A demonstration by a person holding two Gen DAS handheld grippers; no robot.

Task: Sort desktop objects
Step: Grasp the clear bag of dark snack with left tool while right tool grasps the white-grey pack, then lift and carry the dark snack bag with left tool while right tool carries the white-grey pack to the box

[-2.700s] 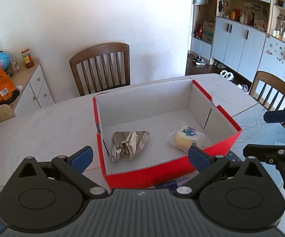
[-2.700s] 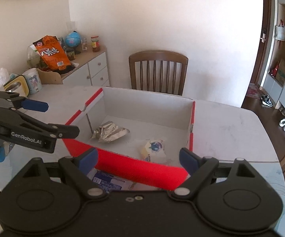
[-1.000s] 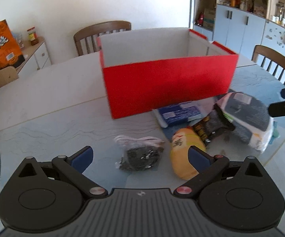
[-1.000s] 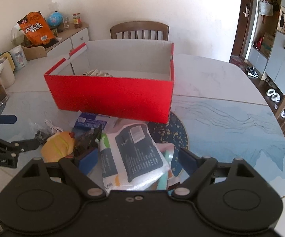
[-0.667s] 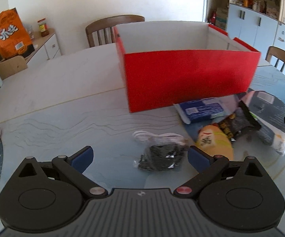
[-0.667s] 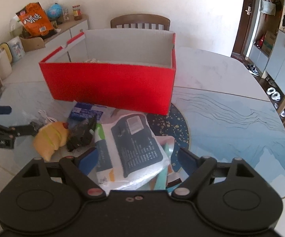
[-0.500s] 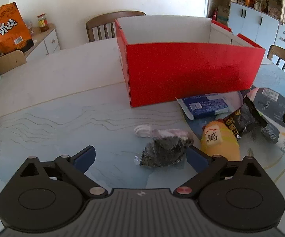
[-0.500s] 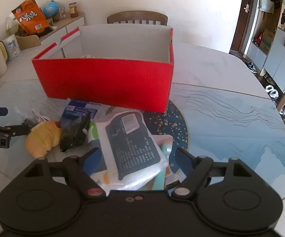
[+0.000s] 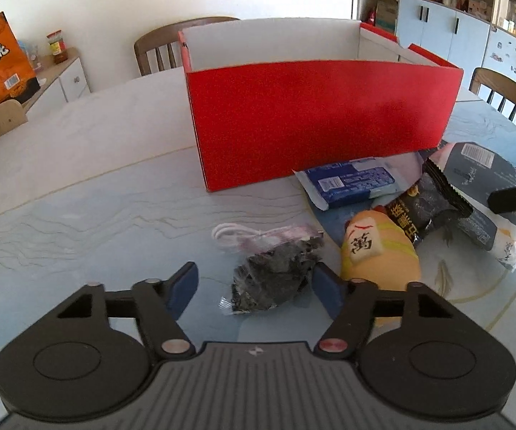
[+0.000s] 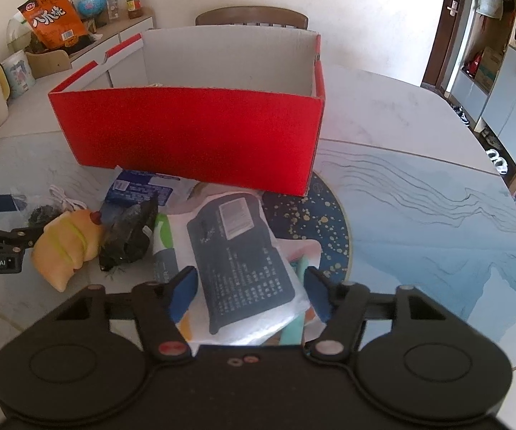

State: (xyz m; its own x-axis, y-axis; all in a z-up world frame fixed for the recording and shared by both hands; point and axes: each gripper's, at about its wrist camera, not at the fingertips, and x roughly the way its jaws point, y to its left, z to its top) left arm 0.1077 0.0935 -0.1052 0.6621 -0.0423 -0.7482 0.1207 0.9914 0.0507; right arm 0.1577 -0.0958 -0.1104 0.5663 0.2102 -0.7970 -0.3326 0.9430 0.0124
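Red box (image 10: 193,136) wall hides its contents

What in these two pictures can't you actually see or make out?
- Inside of the red box: its front wall hides the floor in both views.
- Teal thing, right wrist view: mostly under the white packet.
- Dark little bag between the closing left tongs: contents too crumpled to name.
- Right tongs, closing around the packet: contact unclear.

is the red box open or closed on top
Open. The red cardboard box has no lid over it: both wrist views look past its front wall onto the bare white inner walls. What it holds is hidden behind that wall.
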